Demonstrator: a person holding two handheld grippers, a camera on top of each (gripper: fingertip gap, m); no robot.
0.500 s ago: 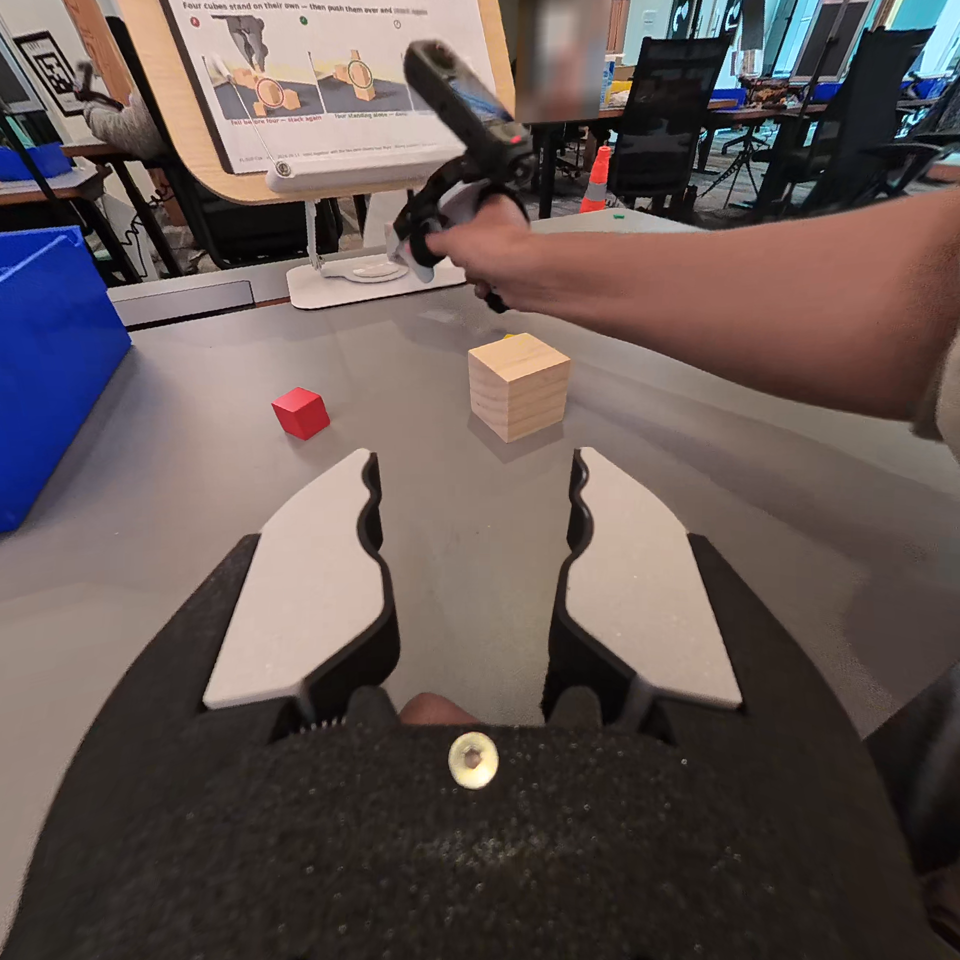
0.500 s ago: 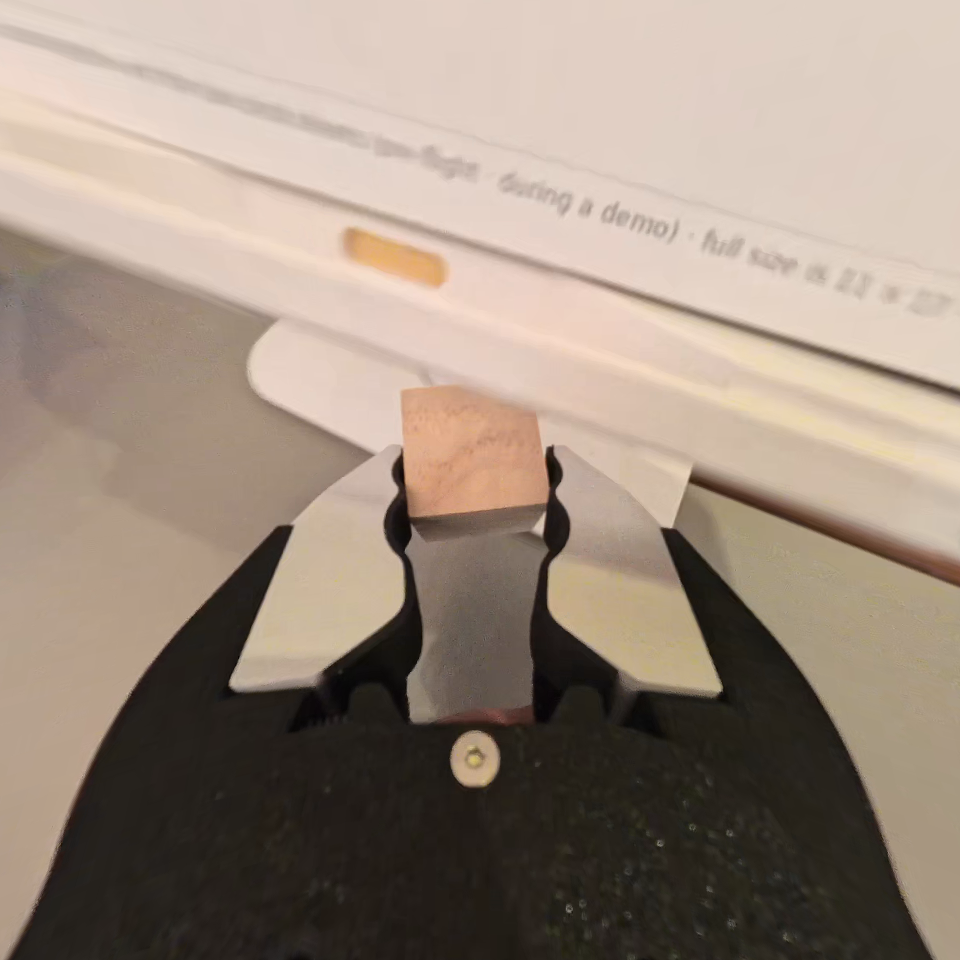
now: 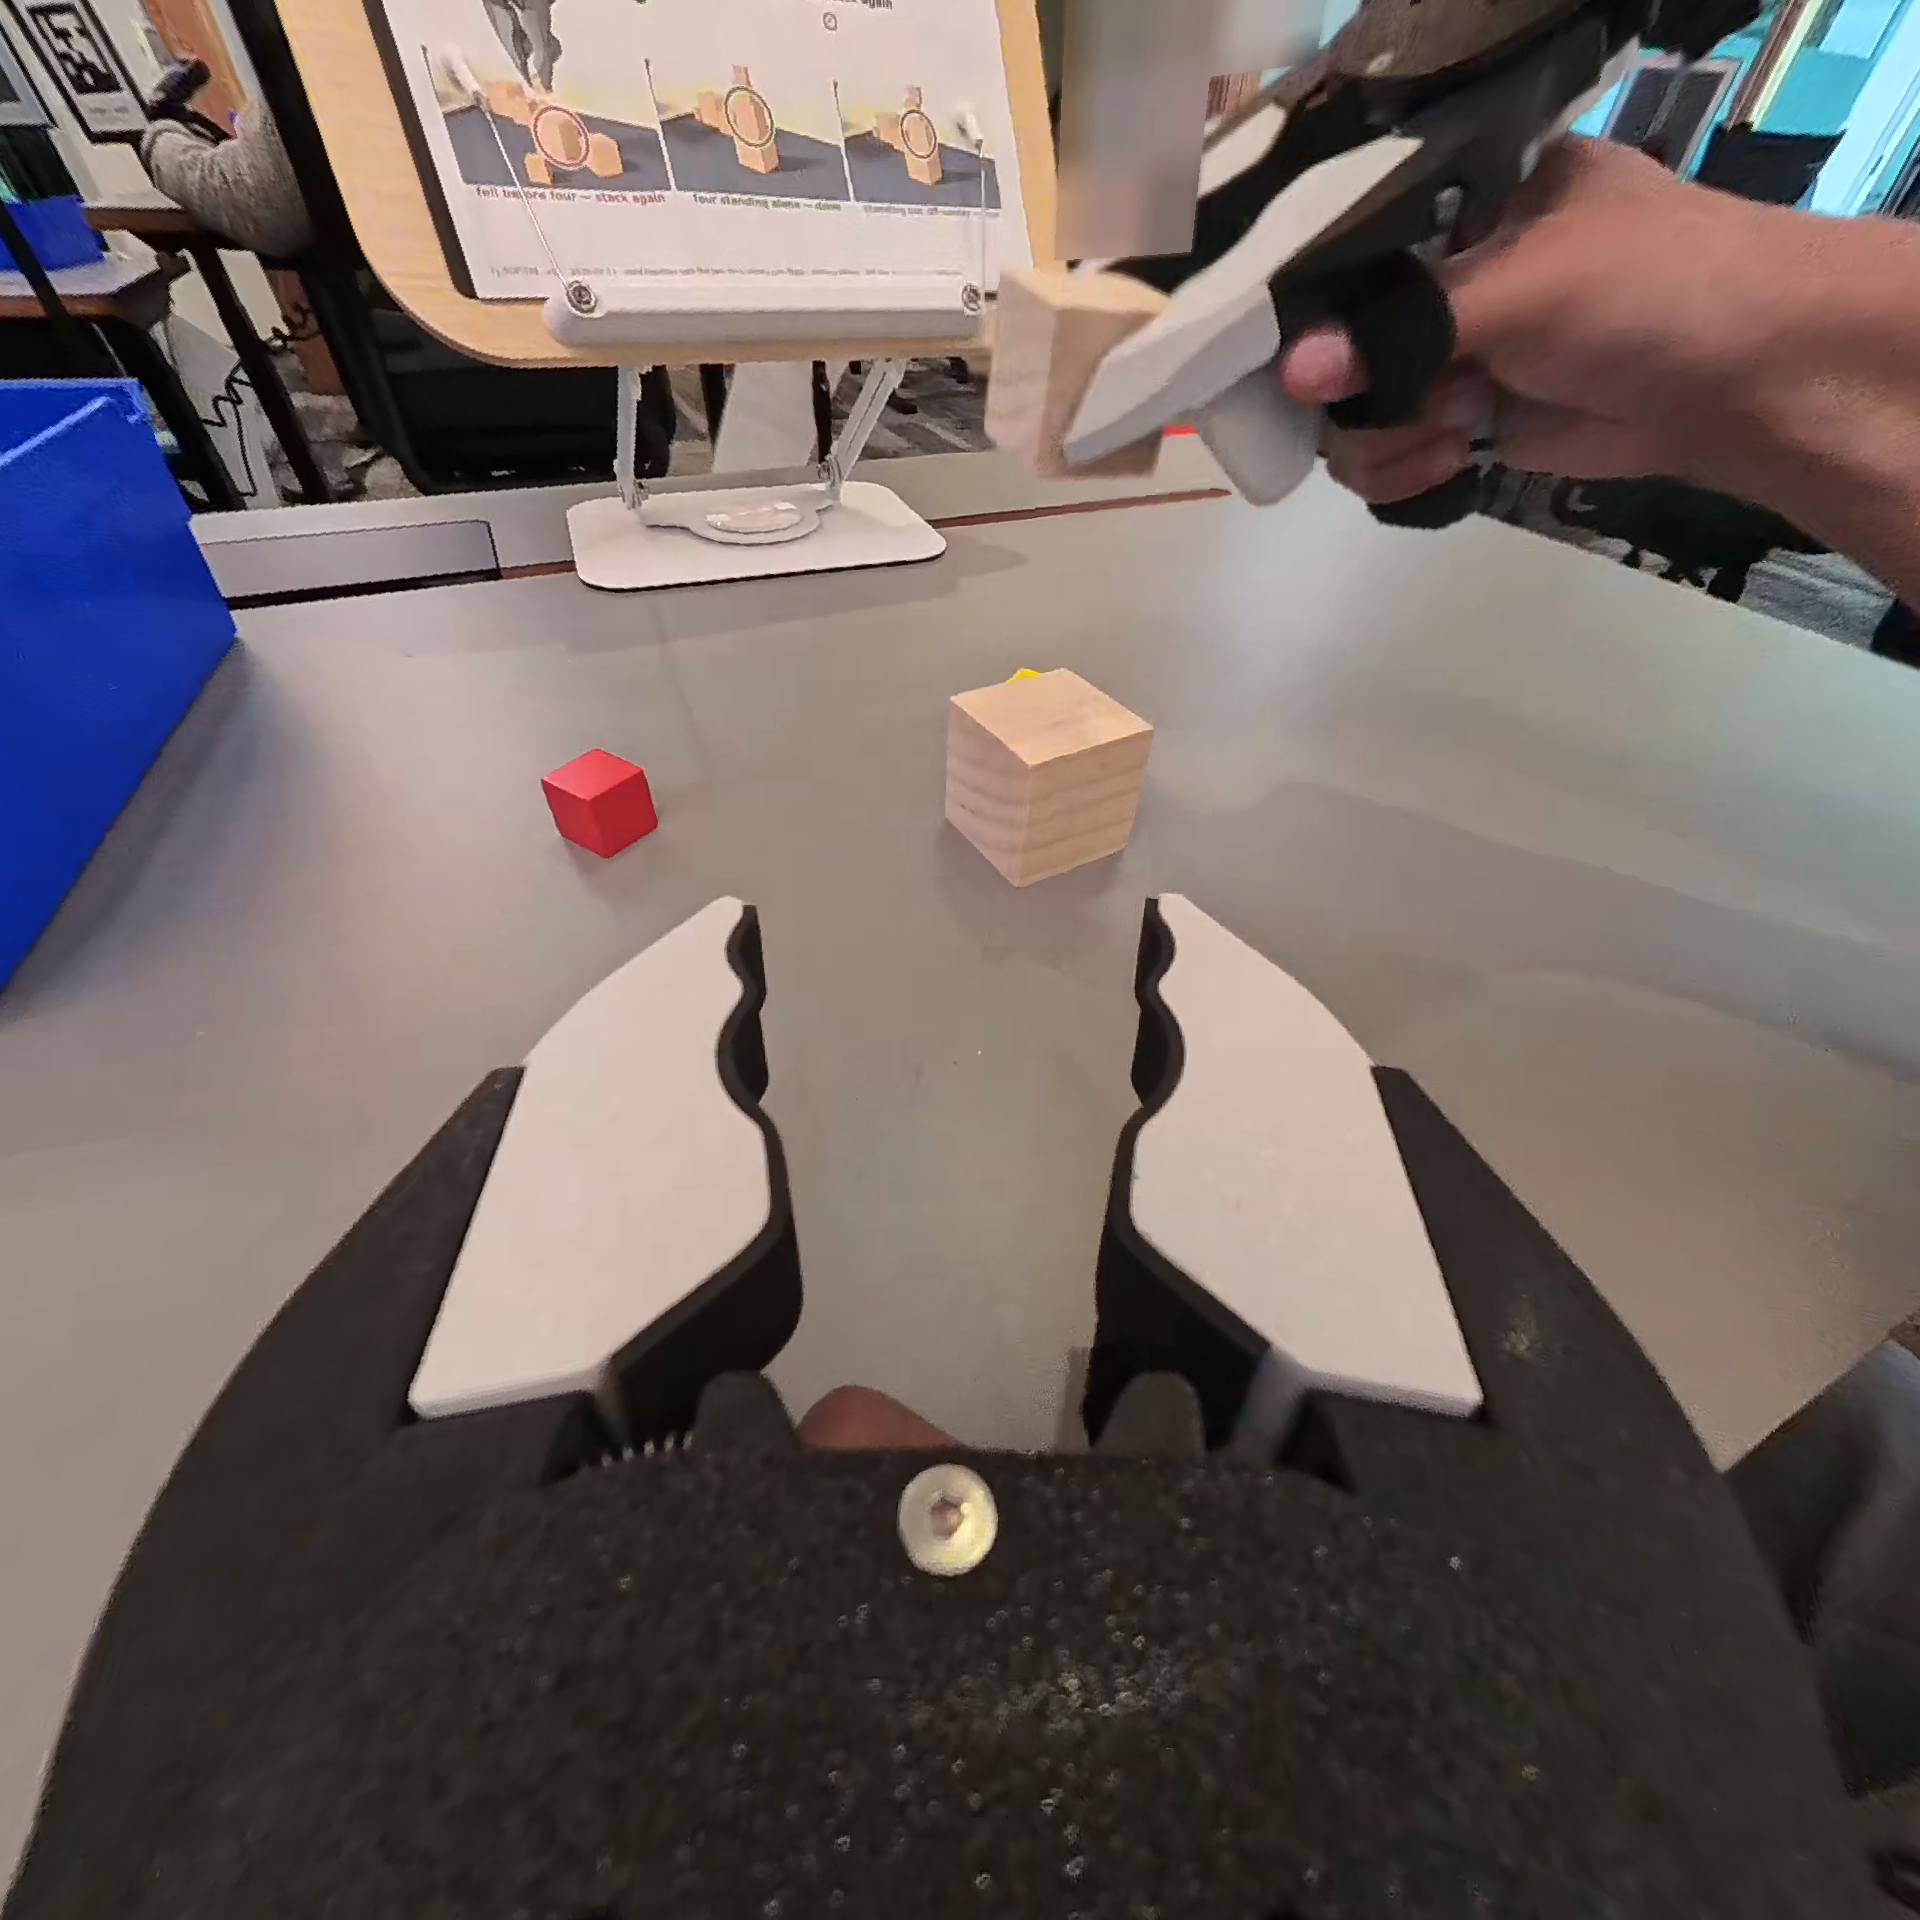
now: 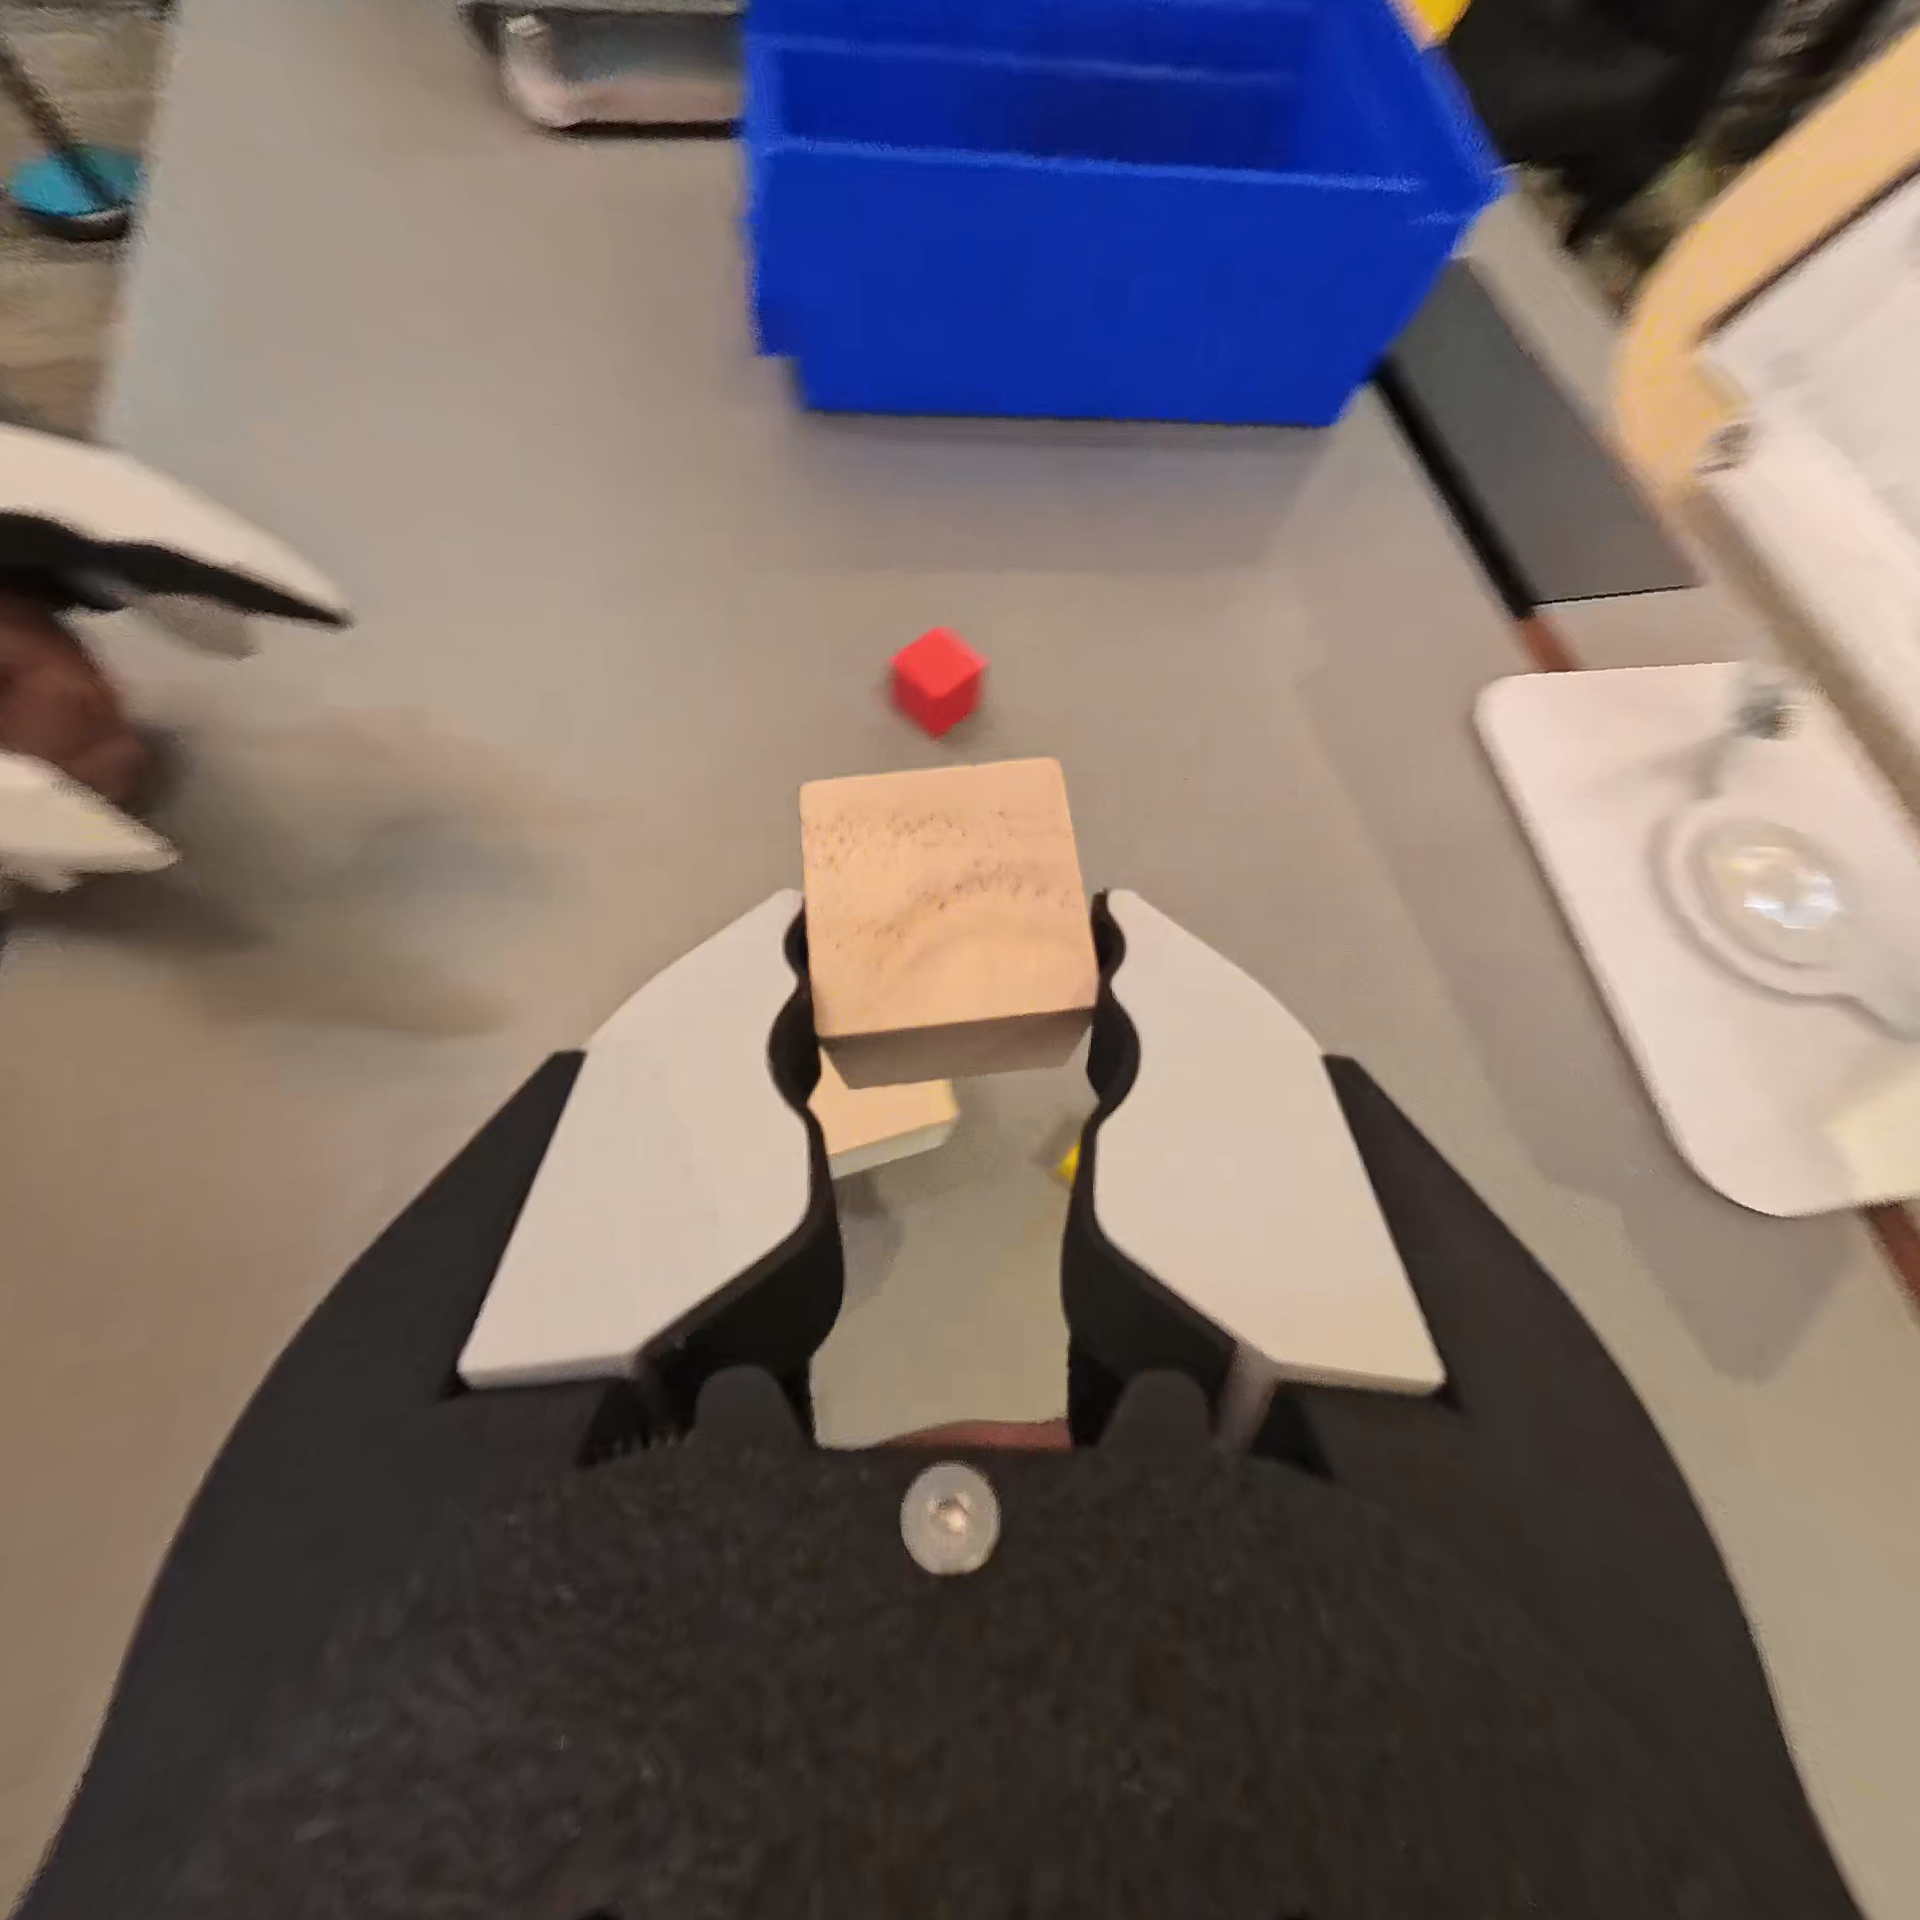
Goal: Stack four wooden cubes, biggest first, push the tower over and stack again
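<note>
Left wrist view: left tool (image 3: pixel 951 914) spread, empty; big cube (image 3: pixel 1047 774) centre on desk (image 3: pixel 1455 935), nothing stacked yet. Right wrist view: right tool (image 4: pixel 948 914) pinching second cube (image 4: pixel 945 899), centre frame; 3 placements left.

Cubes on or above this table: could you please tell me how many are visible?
4: a large wooden cube on the table, a yellow cube mostly hidden behind it, a red cube to its left, and a wooden cube in the right claw.
</note>
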